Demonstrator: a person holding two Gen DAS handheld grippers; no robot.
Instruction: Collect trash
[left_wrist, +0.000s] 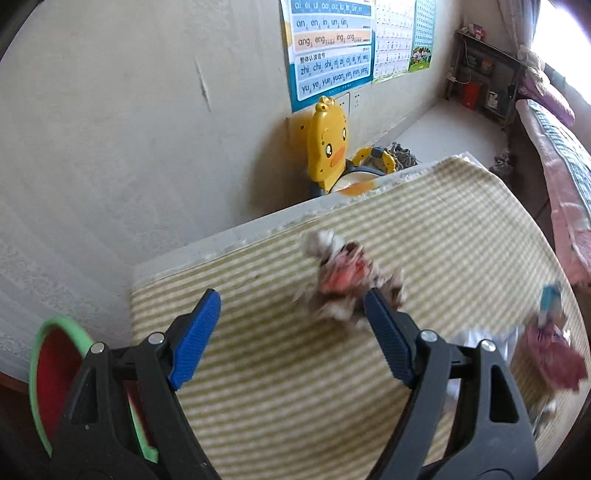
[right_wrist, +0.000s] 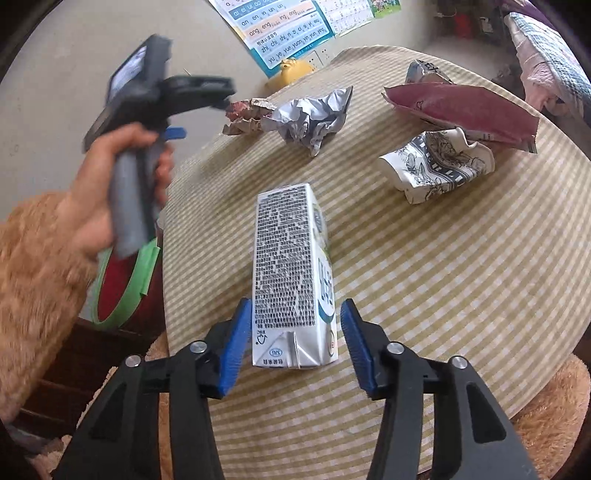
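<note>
Trash lies on a yellow-striped tablecloth (right_wrist: 406, 295). A white milk carton (right_wrist: 291, 269) lies lengthwise between the fingers of my right gripper (right_wrist: 295, 343), which is open around its near end without clamping it. Farther off are a crumpled silver wrapper (right_wrist: 314, 118), a crumpled red-and-brown wrapper (right_wrist: 245, 112), a crushed patterned paper cup (right_wrist: 439, 170) and a maroon snack bag (right_wrist: 465, 110). My left gripper (left_wrist: 291, 332) is open and empty; the red-and-brown wrapper (left_wrist: 343, 273) lies just beyond its right fingertip. The left gripper (right_wrist: 159, 92) is held in a hand above the table's left edge.
A red bin with a green rim (left_wrist: 55, 373) stands left of the table; it also shows in the right wrist view (right_wrist: 118, 291). A yellow duck toy (left_wrist: 327, 144) stands behind the table by the wall. A bed (left_wrist: 554, 158) is at the right.
</note>
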